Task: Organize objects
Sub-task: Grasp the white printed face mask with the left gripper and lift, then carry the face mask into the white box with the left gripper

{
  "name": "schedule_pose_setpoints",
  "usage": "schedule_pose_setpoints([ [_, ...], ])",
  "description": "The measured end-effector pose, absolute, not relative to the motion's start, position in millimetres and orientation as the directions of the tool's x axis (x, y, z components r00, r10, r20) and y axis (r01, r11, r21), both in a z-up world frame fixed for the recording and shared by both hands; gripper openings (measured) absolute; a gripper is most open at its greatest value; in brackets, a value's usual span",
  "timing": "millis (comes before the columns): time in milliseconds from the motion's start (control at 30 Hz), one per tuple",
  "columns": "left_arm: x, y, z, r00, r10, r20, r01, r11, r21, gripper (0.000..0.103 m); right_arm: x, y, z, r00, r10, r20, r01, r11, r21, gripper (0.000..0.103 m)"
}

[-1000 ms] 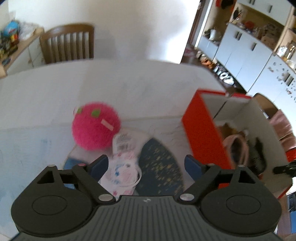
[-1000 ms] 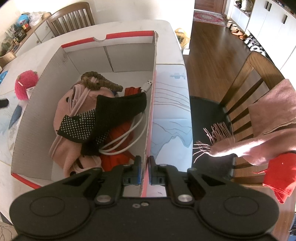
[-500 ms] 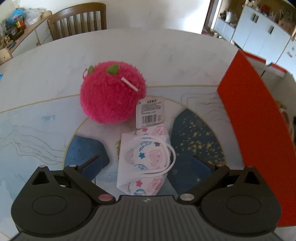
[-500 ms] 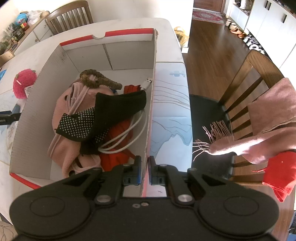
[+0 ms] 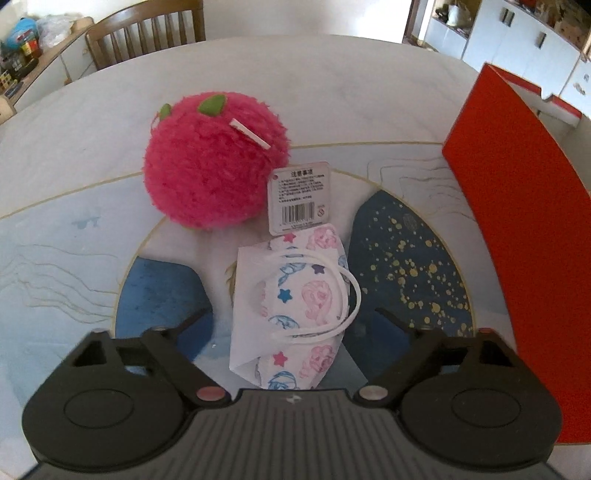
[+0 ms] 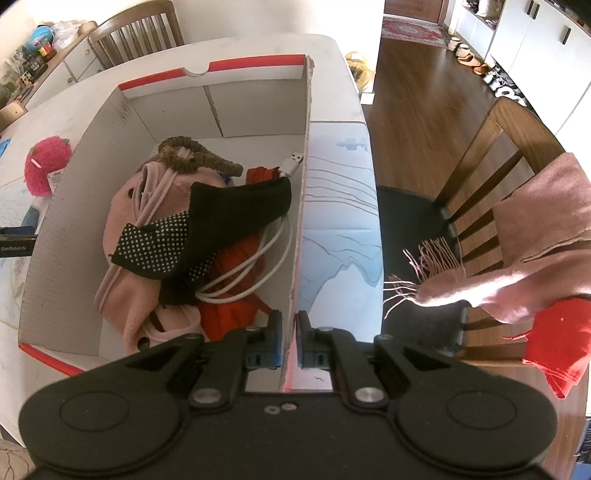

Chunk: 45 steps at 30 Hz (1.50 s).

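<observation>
A folded patterned face mask [image 5: 295, 306] with white ear loops lies on the table between the fingers of my open left gripper [image 5: 291, 321]. A pink fuzzy plush ball [image 5: 214, 162] with a barcode tag [image 5: 299, 197] sits just beyond it; it also shows in the right wrist view [image 6: 46, 166]. The red and white cardboard box [image 5: 517, 206] stands to the right. My right gripper [image 6: 290, 341] is shut on the box's right wall [image 6: 301, 192]. Inside the box lie a pink garment [image 6: 129, 229], a black dotted sock [image 6: 207, 225], a white cable [image 6: 255, 273] and a red item [image 6: 229, 310].
A wooden chair [image 6: 491, 177] draped with a pink scarf [image 6: 524, 251] and a red cloth [image 6: 554, 339] stands right of the table. Another chair [image 5: 147, 29] stands at the far side. A cluttered sideboard [image 5: 22, 48] is at far left, white cabinets [image 5: 517, 33] at far right.
My left gripper has moved down and forward over the mask, which now lies between its open fingers. The right gripper and the box have barely moved.
</observation>
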<state>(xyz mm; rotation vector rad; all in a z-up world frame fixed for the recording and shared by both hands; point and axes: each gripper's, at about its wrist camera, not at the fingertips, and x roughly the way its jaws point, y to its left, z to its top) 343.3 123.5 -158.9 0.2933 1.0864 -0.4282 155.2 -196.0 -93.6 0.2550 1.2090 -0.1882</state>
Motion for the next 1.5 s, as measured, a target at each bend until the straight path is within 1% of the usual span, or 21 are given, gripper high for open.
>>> schedule_pose_setpoints([
  [33, 342, 123, -159, 0.403, -0.187, -0.896, 0.48, 0.877, 0.033, 0.084, 155, -196, -94, 0.344, -0.007, -0.939, 0.278, 0.956, 0.095, 0.007],
  [67, 342, 122, -158, 0.405, -0.193, -0.894, 0.485, 0.874, 0.031, 0.078, 155, -196, -93, 0.344, -0.007, -0.939, 0.277, 0.956, 0.094, 0.007],
  [100, 342, 122, -157, 0.409, -0.195, -0.892, 0.487, 0.873, 0.032, 0.069, 155, -196, -93, 0.344, -0.009, -0.939, 0.278, 0.956, 0.093, 0.007],
  [167, 343, 121, -154, 0.41, -0.194, -0.891, 0.484, 0.875, 0.032, 0.059, 156, -196, -94, 0.344, -0.009, -0.939, 0.278, 0.956, 0.093, 0.006],
  [200, 344, 121, -153, 0.409, -0.193, -0.892, 0.482, 0.876, 0.031, 0.049, 155, -196, -94, 0.345, -0.009, -0.939, 0.278, 0.956, 0.093, 0.006],
  [233, 343, 120, -152, 0.412, -0.196, -0.89, 0.486, 0.873, 0.033, 0.042, 155, -196, -94, 0.346, -0.01, -0.938, 0.277, 0.957, 0.092, 0.006],
  [267, 343, 119, -151, 0.413, -0.195, -0.89, 0.49, 0.871, 0.037, 0.031, 155, -196, -94, 0.346, -0.012, -0.938, 0.276, 0.957, 0.09, 0.005],
  [300, 342, 118, -150, 0.41, -0.195, -0.891, 0.492, 0.87, 0.036, 0.026, 155, -195, -94, 0.347, -0.013, -0.938, 0.275, 0.957, 0.088, 0.005],
  [367, 341, 118, -148, 0.405, -0.202, -0.892, 0.499, 0.866, 0.031, 0.021, 154, -195, -94, 0.349, -0.015, -0.937, 0.272, 0.958, 0.086, 0.005],
  [500, 336, 120, -142, 0.406, -0.225, -0.886, 0.497, 0.868, 0.007, 0.017, 154, -195, -93, 0.351, -0.014, -0.936, 0.268, 0.96, 0.086, 0.005],
  [667, 326, 129, -130, 0.412, -0.264, -0.872, 0.48, 0.876, -0.039, 0.017, 154, -195, -93, 0.351, -0.015, -0.936, 0.264, 0.961, 0.084, 0.005],
  [800, 321, 138, -123, 0.402, -0.292, -0.868, 0.461, 0.884, -0.084, 0.013, 154, -195, -93, 0.353, -0.014, -0.936, 0.262, 0.961, 0.084, 0.005],
  [1000, 305, 141, -94, 0.415, -0.36, -0.836, 0.471, 0.871, -0.141, 0.013, 154, -195, -93, 0.354, -0.015, -0.935, 0.262, 0.962, 0.084, 0.005],
  [1300, 277, 112, -48, 0.382, -0.484, -0.787, 0.577, 0.79, -0.206, 0.013, 154, -194, -93, 0.356, -0.013, -0.935, 0.256, 0.963, 0.084, 0.005],
  [1500, 264, 77, -32, 0.332, -0.543, -0.772, 0.647, 0.726, -0.232, 0.013, 154, -194, -93, 0.355, -0.014, -0.935, 0.255, 0.963, 0.082, 0.005],
])
